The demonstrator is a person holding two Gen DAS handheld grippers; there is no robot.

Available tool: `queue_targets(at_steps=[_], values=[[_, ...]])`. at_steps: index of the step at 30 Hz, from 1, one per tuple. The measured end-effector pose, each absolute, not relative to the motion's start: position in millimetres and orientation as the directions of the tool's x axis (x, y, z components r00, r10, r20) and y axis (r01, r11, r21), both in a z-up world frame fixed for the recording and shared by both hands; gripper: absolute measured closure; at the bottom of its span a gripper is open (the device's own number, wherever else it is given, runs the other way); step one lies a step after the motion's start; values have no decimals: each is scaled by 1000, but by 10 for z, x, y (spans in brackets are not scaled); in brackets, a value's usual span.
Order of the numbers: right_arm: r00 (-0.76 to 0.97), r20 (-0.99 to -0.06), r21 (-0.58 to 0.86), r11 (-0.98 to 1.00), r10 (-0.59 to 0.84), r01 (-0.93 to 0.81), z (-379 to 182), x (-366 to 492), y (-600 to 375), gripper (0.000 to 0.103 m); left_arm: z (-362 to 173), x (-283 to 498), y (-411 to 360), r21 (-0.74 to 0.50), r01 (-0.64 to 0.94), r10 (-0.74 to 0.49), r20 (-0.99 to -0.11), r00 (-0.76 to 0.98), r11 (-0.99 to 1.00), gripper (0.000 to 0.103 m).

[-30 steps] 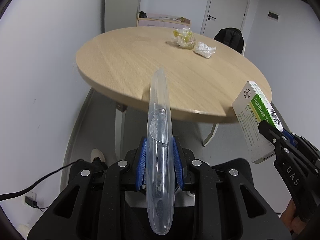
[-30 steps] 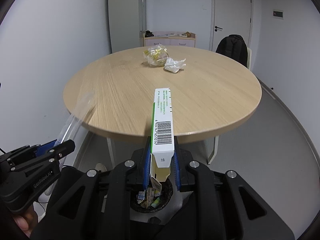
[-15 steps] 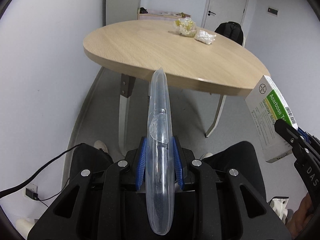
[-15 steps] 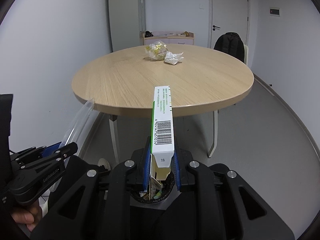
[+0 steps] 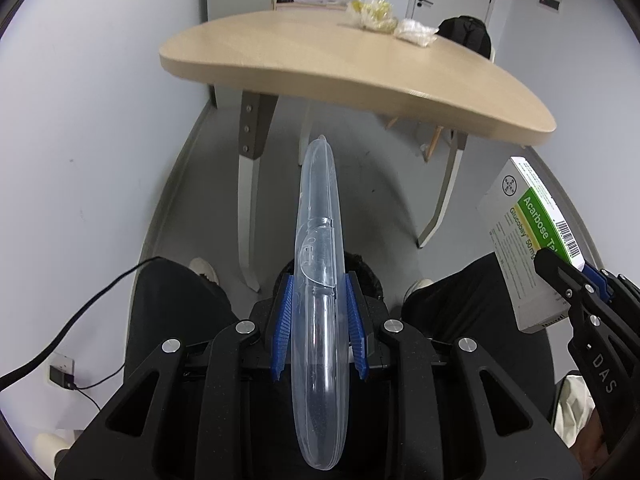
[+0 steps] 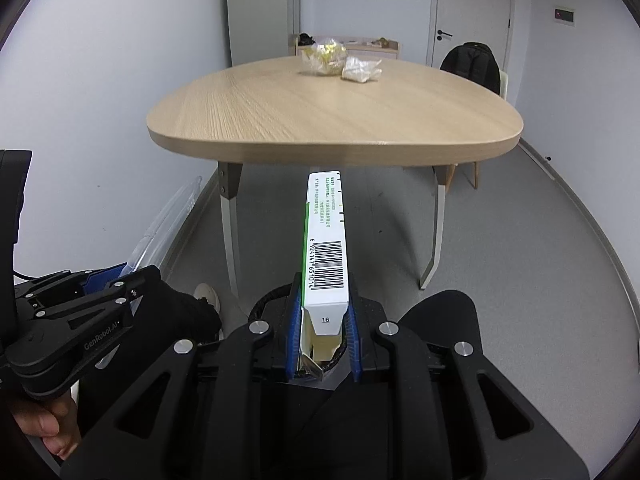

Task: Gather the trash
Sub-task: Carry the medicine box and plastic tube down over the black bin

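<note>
Both hands are at the drop-off step: the left gripper (image 5: 318, 320) is clamped on a clear plastic case (image 5: 318, 240), the right gripper (image 6: 324, 340) on a medicine box (image 6: 326, 248), each above the black-lined bin (image 6: 272, 300) on the floor. Next, open the jaws over the bin; crumpled wrappers (image 6: 340, 62) remain on the table (image 6: 320, 120)

The left gripper (image 5: 319, 322) points steeply down, its blue pads (image 5: 282, 322) clamped on a clear plastic case (image 5: 318, 240), while the right gripper (image 6: 324, 332) (angled down too) pinches a medicine box (image 6: 326, 248), just beside it.
</note>
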State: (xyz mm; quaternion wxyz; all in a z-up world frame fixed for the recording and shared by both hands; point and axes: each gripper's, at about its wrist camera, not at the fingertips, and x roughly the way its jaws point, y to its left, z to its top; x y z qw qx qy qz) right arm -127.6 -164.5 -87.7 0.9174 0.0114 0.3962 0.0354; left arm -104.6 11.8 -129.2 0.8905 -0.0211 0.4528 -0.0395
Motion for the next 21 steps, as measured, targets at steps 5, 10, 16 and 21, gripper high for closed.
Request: queue_targets(at_steps=[5,10,16,21], values=[[661,-747,49,997,73,-55,-1085,-1164,-1612,85,-1492,-932,146,-91,47,-102,-822,560,995,78],[620,-782,47,998,63,-41,-1432,-868,-1623,85,-1736,-744,141,-109,43,-116,-842,527,993,78],[591,-805,39,999,44,-20,-1728,-578,-1644,85,-1988,-493,135,-85,21,-84,-861,501,996,78],[569,-822,28,999,32,-16,-1944,-316,-1598,85,-2217,-281,122,-79,9,-74,-875,479,997,78]])
